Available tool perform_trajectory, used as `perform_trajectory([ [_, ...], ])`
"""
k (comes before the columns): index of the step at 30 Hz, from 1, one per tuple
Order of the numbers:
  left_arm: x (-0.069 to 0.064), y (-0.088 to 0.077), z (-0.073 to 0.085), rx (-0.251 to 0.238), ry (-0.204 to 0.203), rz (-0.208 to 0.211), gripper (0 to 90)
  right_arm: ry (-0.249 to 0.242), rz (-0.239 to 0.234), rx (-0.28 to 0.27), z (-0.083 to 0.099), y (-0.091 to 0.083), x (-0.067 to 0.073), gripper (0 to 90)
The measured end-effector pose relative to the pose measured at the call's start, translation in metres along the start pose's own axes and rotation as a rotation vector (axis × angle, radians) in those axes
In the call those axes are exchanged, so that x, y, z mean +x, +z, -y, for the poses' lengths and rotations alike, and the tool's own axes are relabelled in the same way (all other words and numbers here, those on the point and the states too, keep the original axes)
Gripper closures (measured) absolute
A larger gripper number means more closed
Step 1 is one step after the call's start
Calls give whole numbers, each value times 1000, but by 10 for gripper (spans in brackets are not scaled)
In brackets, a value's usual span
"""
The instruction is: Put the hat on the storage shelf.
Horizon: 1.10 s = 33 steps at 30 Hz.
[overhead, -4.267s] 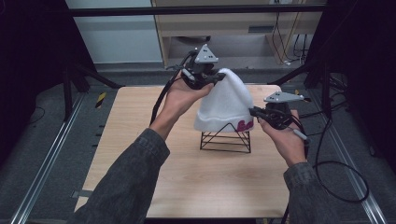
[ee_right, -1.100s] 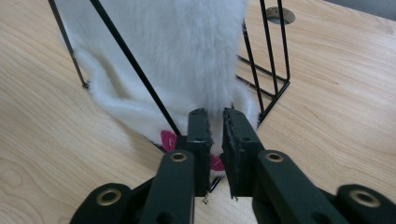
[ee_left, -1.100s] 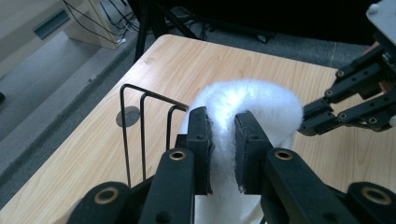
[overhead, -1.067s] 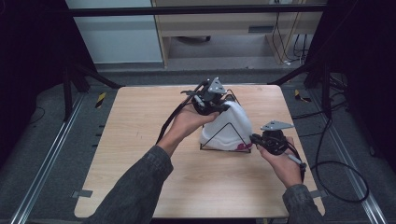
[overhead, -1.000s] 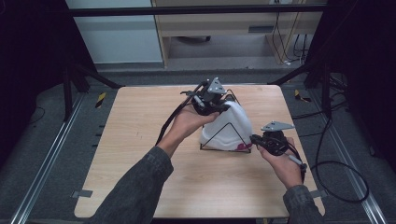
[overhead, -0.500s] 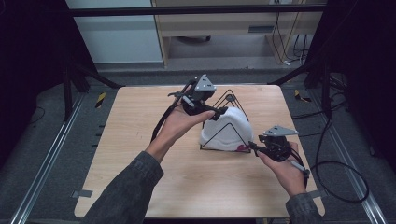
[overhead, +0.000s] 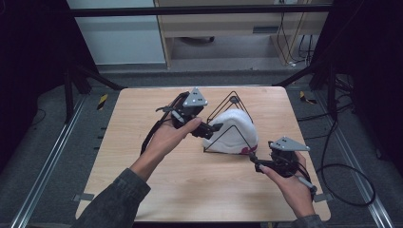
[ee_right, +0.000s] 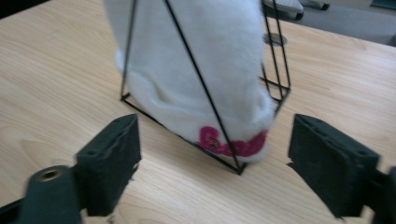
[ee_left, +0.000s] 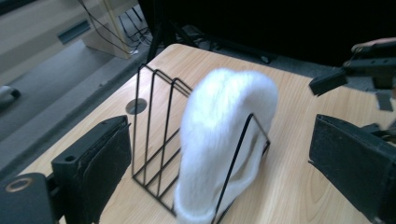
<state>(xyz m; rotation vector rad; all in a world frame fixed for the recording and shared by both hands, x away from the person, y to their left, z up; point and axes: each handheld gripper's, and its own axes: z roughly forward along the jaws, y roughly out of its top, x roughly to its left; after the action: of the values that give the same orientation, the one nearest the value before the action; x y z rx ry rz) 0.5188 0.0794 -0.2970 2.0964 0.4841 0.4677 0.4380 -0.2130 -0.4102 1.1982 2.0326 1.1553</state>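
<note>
Nearest the person's edge of the wooden table [overhead: 157, 190], toward its right corner, the right gripper [overhead: 255, 160] sits low over the wood with its jaws spread wide and nothing between them; they have just been opening, and in the right gripper view the two black jaws stand well apart, either side of the hat's pink-marked hem. Just beyond its tips lies the white knit hat [overhead: 233, 133], tucked inside the black wire rack [overhead: 231, 102], which stands on the table a little right of centre. The hat fills the rack's nearest slot, its brim resting on the wood at the rack's foot and its crown leaning against the slanted wires. On the far left side of the rack, the left gripper [overhead: 211, 129] hangs just beside the hat, its jaws also parted and empty after having just been opening; in the left gripper view the hat [ee_left: 224, 140] stands clear between them, untouched
</note>
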Motion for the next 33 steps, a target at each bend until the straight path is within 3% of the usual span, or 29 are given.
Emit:
perform_trajectory([
  [3, 0, -8, 9, 36, 6, -47, 52, -47, -26, -26, -2, 0, 12, 129],
  [5, 1, -13, 16, 36, -3, -52, 56, -91, -54, -53, -3, 0, 21, 124],
  [6, 2, -19, 23, 35, -10, -51, 56, -105, -83, -48, -3, 1, 30, 118],
  [11, 4, -34, 33, 17, -2, -60, 56, -117, -102, -46, -7, 2, 45, 178],
  [16, 5, -49, 46, 29, 5, -89, 56, -177, -156, -28, -13, 12, 68, 194],
  [27, 9, -76, 71, 19, -16, -119, 53, -223, -164, 19, -16, 30, 87, 162],
  [33, 16, -88, 95, 25, -65, -134, 52, -232, -190, 25, -19, 33, 94, 154],
])
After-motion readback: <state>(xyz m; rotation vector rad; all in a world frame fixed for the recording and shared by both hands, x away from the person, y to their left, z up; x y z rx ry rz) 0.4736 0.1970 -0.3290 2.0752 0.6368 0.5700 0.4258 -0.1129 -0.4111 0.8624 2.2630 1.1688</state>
